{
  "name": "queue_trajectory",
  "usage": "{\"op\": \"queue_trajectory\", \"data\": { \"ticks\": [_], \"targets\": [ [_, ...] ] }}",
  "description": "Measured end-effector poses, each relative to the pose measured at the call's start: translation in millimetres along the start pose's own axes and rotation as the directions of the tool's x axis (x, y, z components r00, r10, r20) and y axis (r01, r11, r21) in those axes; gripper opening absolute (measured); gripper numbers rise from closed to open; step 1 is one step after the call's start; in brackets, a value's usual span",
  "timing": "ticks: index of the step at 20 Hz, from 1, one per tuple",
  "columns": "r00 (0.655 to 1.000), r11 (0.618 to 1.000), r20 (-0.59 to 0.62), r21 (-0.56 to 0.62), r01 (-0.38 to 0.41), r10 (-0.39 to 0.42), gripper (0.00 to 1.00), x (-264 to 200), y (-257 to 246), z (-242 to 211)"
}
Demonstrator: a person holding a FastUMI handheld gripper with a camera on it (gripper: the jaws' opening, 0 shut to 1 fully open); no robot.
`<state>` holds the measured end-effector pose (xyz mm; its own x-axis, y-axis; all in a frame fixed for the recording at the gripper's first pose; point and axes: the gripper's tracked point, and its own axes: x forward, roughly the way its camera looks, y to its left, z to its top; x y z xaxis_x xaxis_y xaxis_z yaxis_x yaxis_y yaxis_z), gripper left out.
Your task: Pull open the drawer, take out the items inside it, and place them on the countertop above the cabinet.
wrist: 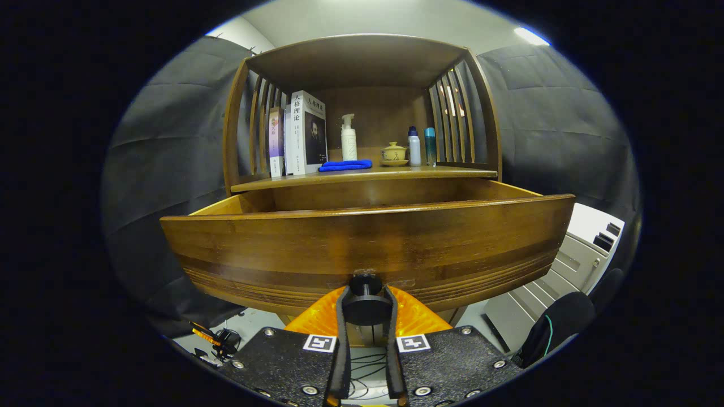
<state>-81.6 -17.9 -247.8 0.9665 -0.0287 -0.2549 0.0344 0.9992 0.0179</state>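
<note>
A wooden cabinet (362,73) with slatted sides is seen straight ahead, and its worktop (396,174) carries a row of things well beyond the fingers: upright books (305,135) at one end, a folded blue cloth (345,165) just beside them, a white pump bottle (349,138), a small lidded cup (394,154) on a saucer, and two slim bottles (421,146) near the far slats. Below the worktop the drawer (367,237) is pulled well out, its broad curved front filling the space just ahead of the fingers. It is judged to be stiff, solid and fairly heavy timber, best moved by its knob alone. The inside is hidden by the high front panel, so what lies in it, and how those items would handle, cannot be told.

The round dark knob (366,305) sits low at the middle of the drawer front, and the hand-held gripper (366,308) is closed narrowly on it, a finger pressed against each side. The knob is judged hard and smooth, so a slip is possible if the pull is not straight.

For lifting items out, the front panel's upper rim would have to be cleared, and the gap between that rim and the worktop's edge is judged shallow. Bare worktop is seen along the front edge ahead of the cup and bottles, which are judged light and easily toppled. A grey unit (582,254) stands off to one side, well apart
</note>
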Motion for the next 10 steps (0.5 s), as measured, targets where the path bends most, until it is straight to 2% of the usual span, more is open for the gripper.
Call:
{"op": "queue_trajectory", "data": {
  "ticks": [7, 9, 10],
  "targets": [
    [1.000, 1.000, 0.013, -0.024, -0.004, 0.004, 0.27, -13.6, 3.9, -5.8],
    [1.000, 1.000, 0.011, -0.025, -0.013, 0.014, 0.35, -12.9, 6.3, -6.5],
    [0.999, 0.999, 0.003, -0.037, -0.033, 0.033, 0.45, -14.1, 9.4, -6.5]
  ]
}}
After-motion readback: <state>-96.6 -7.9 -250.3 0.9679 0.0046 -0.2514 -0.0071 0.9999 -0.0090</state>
